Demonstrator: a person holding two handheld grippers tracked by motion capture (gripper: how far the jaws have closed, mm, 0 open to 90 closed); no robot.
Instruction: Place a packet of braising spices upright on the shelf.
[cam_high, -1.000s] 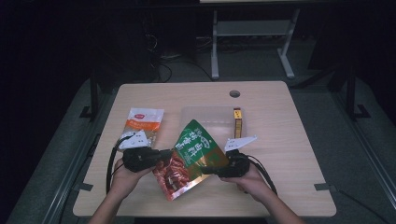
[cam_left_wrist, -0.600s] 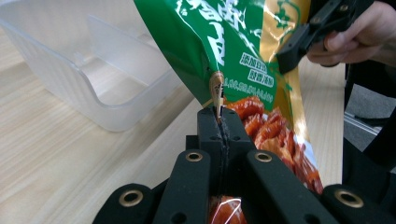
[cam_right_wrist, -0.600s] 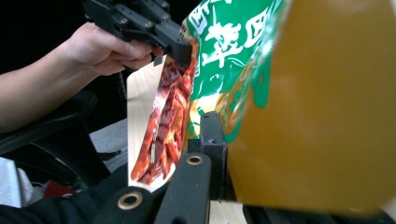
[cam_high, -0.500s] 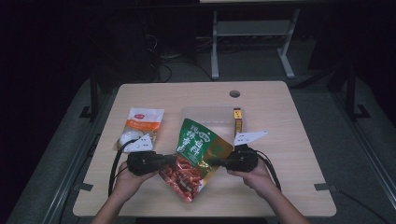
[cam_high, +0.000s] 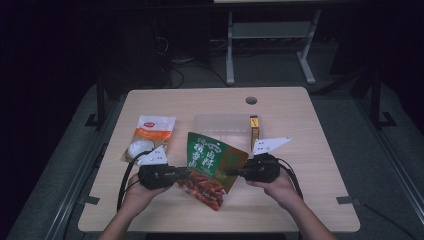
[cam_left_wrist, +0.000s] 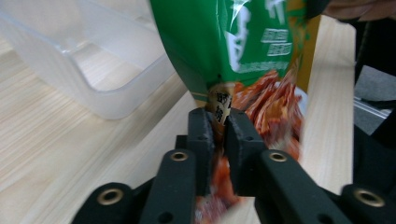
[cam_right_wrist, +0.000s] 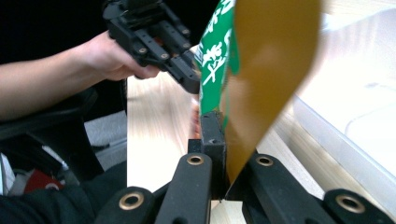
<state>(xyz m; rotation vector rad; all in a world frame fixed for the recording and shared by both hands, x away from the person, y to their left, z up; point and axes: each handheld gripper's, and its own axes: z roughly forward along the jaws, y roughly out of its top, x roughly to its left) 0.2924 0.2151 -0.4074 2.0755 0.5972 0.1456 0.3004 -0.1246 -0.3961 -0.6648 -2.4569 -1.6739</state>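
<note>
Two grippers hold one snack bag between them, lifted off the table. The left gripper has the bag's lower red edge between its jaws; they have just been easing open a little, yet the foil sits pinched between the pads in the left gripper view. The right gripper is clamped tight on the opposite, green and gold edge. Just beyond both grippers lies a clear plastic tray, with a small yellow box past the right gripper. Beyond the left gripper rests a white and orange packet.
</note>
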